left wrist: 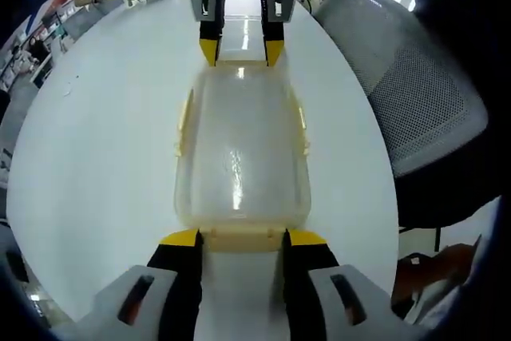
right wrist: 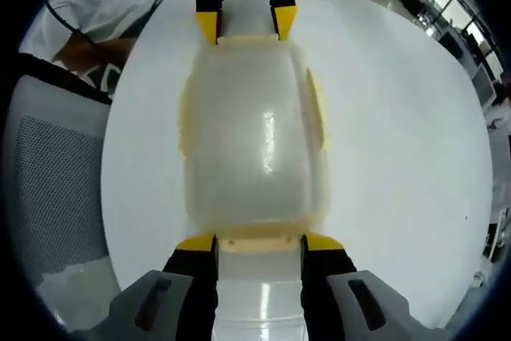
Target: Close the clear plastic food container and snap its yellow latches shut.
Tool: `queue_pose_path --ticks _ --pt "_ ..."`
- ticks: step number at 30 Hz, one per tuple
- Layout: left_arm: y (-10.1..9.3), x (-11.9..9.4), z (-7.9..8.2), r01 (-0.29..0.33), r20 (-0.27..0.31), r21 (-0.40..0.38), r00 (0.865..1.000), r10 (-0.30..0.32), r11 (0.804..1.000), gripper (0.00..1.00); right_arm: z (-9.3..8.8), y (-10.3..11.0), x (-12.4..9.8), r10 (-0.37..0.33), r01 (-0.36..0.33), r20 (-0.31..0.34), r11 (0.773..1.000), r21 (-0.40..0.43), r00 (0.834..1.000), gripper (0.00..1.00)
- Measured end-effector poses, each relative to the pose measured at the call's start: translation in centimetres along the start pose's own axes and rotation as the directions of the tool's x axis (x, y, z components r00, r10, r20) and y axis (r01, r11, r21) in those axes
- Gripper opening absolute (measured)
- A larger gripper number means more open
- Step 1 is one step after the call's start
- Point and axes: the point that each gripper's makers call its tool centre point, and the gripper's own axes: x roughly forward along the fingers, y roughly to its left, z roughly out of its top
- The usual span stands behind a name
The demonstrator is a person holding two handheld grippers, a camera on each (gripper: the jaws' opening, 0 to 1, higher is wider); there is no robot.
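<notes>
The clear plastic food container (left wrist: 239, 157) lies with its lid on, on the white tabletop (left wrist: 104, 157), held end to end between the left claw (left wrist: 238, 239) and the right claw (right wrist: 259, 243), each spread open and straddling a yellow latch (left wrist: 239, 239) at its end. It looks light, thin-walled and slick, likely to skid or flex if squeezed across the body. Better to press on the stiff latches and rim.
</notes>
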Motion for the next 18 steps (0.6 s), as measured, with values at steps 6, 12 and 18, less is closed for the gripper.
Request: queue_pose_path --ticks 6,12,18 --pt "-0.06 0.09 -0.03 -0.001 -0.031 0.001 1.0 0.001 1.0 0.38 0.1 0.08 0.07 0.001 -0.002 -0.032 1.0 -0.005 0.999 0.4" --pt "0.05 0.1 -0.07 -0.001 -0.033 -0.005 0.999 0.001 1.0 0.39 0.12 -0.07 0.21 0.004 -0.007 -0.105 1.0 -0.029 0.994 0.4" --pt "0.11 0.16 0.12 -0.001 -0.049 -0.002 0.999 0.001 1.0 0.39 -0.09 -0.08 0.09 0.006 -0.011 -0.108 0.999 -0.048 0.994 0.41"
